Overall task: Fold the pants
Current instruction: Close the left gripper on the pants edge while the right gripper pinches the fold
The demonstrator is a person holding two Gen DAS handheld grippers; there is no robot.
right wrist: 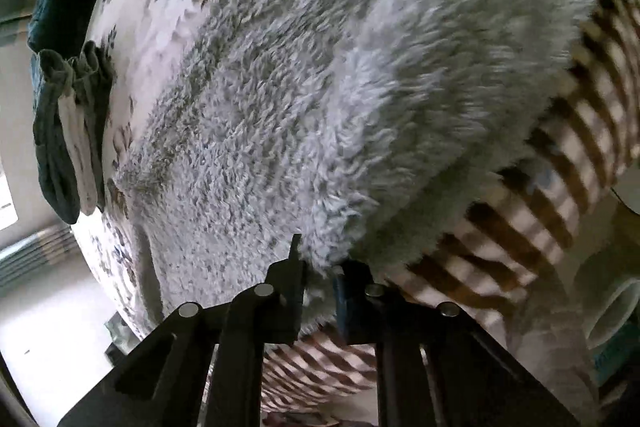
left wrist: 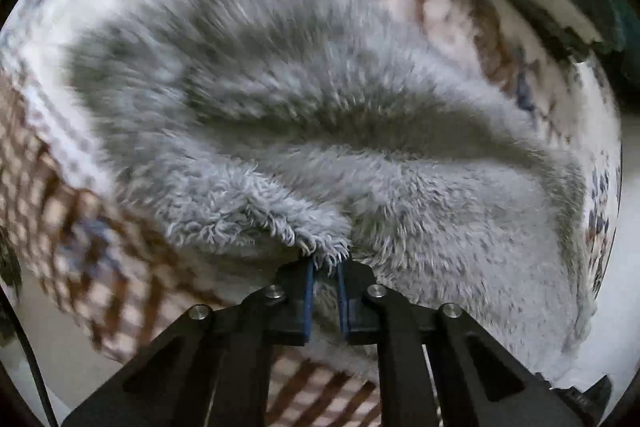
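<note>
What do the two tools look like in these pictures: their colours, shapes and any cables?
Both tools are matte black, with angular arms joined by round silver pins. The left tool has two flat blue pads on its fingers, and a thin black cable runs past on the left edge. The right tool shows one dark blue pad.

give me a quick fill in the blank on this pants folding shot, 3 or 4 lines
1. The fluffy pants are pale ____ in colour.
2. The left hand-held gripper is shut on a fluffy ____ of the pants.
3. The pads on the left hand-held gripper's fingers are ____ in colour.
4. Under the pants lies a bedsheet with brown ____ along one side and flowers elsewhere.

Missing words: grey; edge; blue; stripes
</note>
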